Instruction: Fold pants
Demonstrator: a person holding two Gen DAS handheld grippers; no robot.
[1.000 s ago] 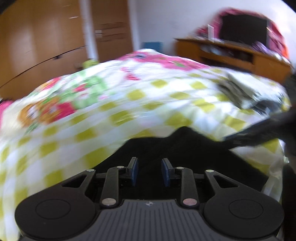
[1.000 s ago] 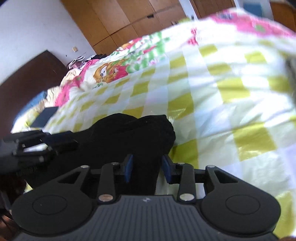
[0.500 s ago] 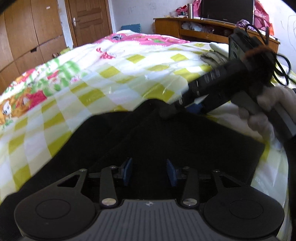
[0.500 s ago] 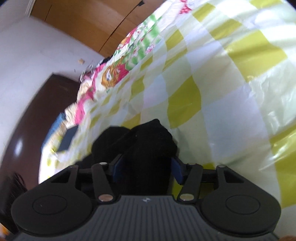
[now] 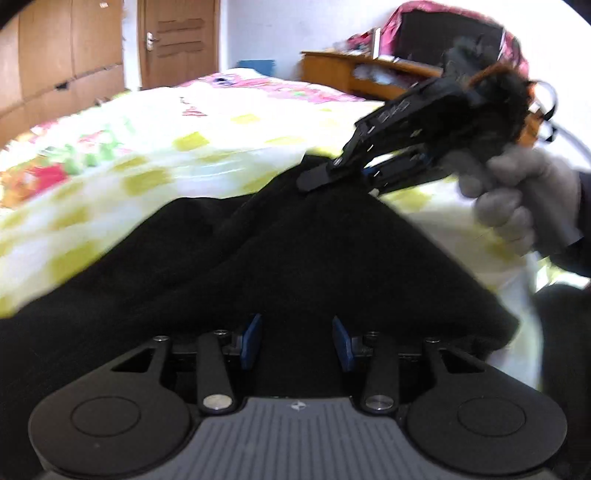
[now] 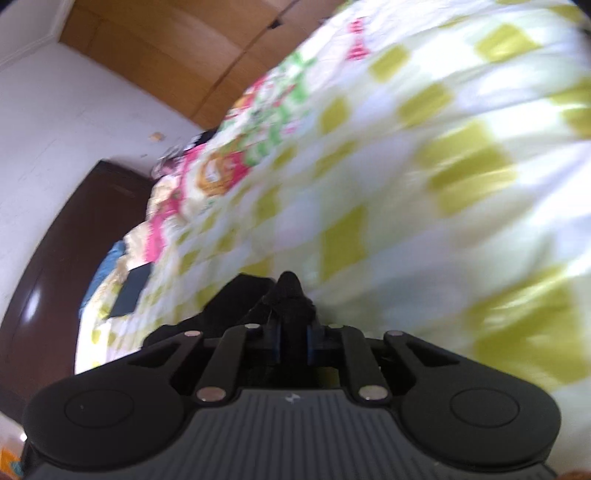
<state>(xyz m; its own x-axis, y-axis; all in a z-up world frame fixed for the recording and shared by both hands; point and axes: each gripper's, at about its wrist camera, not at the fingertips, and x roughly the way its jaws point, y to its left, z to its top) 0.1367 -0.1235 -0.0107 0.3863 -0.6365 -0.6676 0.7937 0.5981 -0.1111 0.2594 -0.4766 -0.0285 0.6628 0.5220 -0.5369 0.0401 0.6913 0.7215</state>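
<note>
The black pants [image 5: 295, 258] lie on a yellow-checked floral bedspread [image 5: 166, 147]. My left gripper [image 5: 295, 343] is open, its blue pads apart just above the black cloth near the camera. My right gripper [image 6: 293, 341] is shut on a bunched edge of the pants [image 6: 291, 295], which sticks up between its pads. In the left wrist view the right gripper [image 5: 325, 173], held by a gloved hand [image 5: 517, 199], lifts the far edge of the pants into a peak.
A wooden desk with a dark monitor [image 5: 443, 33] stands behind the bed at right. Wooden wardrobes and a door [image 5: 173, 40] are at back left. A dark headboard [image 6: 55, 240] and a dark flat object [image 6: 131, 291] lie at the bed's left in the right wrist view.
My right gripper has closed on the pants' edge and lifted it. My left gripper has opened wider and stays over the cloth.
</note>
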